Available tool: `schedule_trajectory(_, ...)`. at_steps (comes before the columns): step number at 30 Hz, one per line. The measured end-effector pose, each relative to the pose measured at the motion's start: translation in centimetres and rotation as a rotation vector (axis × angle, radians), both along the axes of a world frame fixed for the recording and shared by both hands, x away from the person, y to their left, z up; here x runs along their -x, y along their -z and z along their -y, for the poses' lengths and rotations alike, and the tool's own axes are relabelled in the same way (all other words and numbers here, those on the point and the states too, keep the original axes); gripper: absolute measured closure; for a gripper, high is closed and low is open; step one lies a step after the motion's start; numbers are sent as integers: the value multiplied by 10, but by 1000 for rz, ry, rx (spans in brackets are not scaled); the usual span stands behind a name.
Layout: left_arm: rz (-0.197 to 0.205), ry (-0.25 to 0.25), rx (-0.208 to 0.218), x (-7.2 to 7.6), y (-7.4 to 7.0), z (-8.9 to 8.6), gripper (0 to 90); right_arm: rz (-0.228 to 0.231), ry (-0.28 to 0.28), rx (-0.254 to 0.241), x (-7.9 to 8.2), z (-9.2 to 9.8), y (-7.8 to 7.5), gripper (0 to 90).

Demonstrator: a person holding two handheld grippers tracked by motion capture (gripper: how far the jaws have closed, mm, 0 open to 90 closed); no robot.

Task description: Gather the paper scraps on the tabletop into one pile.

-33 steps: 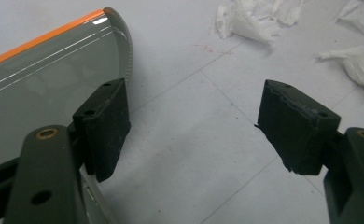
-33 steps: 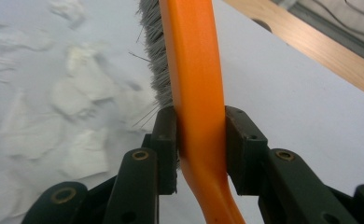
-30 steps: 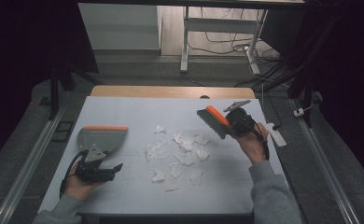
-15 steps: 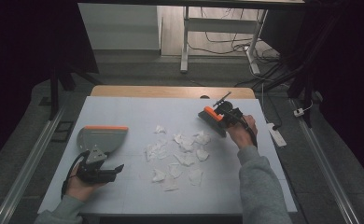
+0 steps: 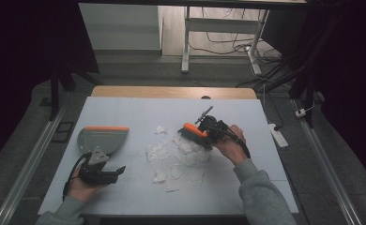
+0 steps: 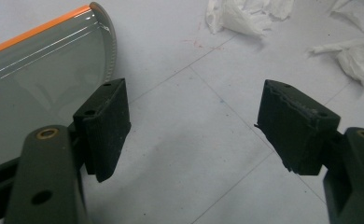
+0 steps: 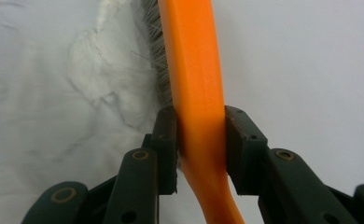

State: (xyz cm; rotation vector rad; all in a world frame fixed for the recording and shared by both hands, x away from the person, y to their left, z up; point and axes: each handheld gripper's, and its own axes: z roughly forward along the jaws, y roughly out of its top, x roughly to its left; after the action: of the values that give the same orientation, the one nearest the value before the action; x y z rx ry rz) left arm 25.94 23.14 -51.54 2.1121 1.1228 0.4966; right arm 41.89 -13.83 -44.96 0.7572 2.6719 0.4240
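Note:
An orange-backed hand brush (image 5: 194, 132) is clamped by its handle in my right gripper (image 5: 208, 133), which is shut on it. Its grey bristles (image 7: 154, 56) press into crumpled white paper scraps (image 5: 171, 157) in the middle of the white table sheet (image 5: 139, 112). In the right gripper view the orange handle (image 7: 196, 70) runs up between the two jaws, and paper (image 7: 101, 79) lies to its left. My left gripper (image 5: 119, 169) rests at the front left, open, with nothing between its pads (image 6: 103, 121). A grey dustpan (image 5: 103, 138) with an orange rim lies just behind it, seen close (image 6: 35, 84).
More paper scraps (image 6: 245, 16) lie ahead of the left gripper. A white power strip (image 5: 277, 133) lies on the floor beyond the table's right edge. A wooden strip (image 5: 171, 92) borders the far side. Metal rails run along both sides.
My right hand has carried the brush left and down from the right side onto the paper pile. The left gripper has stayed put.

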Motion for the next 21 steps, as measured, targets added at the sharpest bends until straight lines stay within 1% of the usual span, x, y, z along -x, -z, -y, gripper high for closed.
schedule_trajectory(1,1,1,0,0,0,0,259,-12,-13,-23,3,0,-1,674)
schedule_trajectory(2,1,3,-1,0,0,1,259,-12,-13,-23,3,0,-1,674)
schedule_trajectory(3,1,3,-2,0,0,1,259,-29,-20,-41,6,-1,-2,674)
schedule_trajectory(4,0,2,-2,0,0,1,259,-34,-29,-53,9,-2,-3,674)
schedule_trajectory(5,0,2,-2,0,0,1,260,-21,-36,-55,10,-2,-5,674)
schedule_trajectory(7,-2,1,-1,0,0,1,260,15,-26,-67,10,-1,-10,673)
schedule_trajectory(9,-2,2,-2,0,0,1,260,37,-5,-95,6,2,-15,673)
schedule_trajectory(10,-3,3,-2,0,0,1,260,50,3,-101,3,3,-17,673)
schedule_trajectory(12,-1,3,-1,0,1,1,261,73,20,-99,-4,2,-19,673)
schedule_trajectory(16,0,3,2,0,0,0,261,93,27,-95,-19,-7,-20,673)
schedule_trajectory(18,2,1,3,0,0,-1,261,97,19,-88,-26,-15,-19,673)
schedule_trajectory(20,4,3,7,0,0,-1,262,92,10,-77,-33,-25,-18,673)
schedule_trajectory(21,6,4,7,0,0,-1,262,88,-4,-65,-37,-30,-17,673)
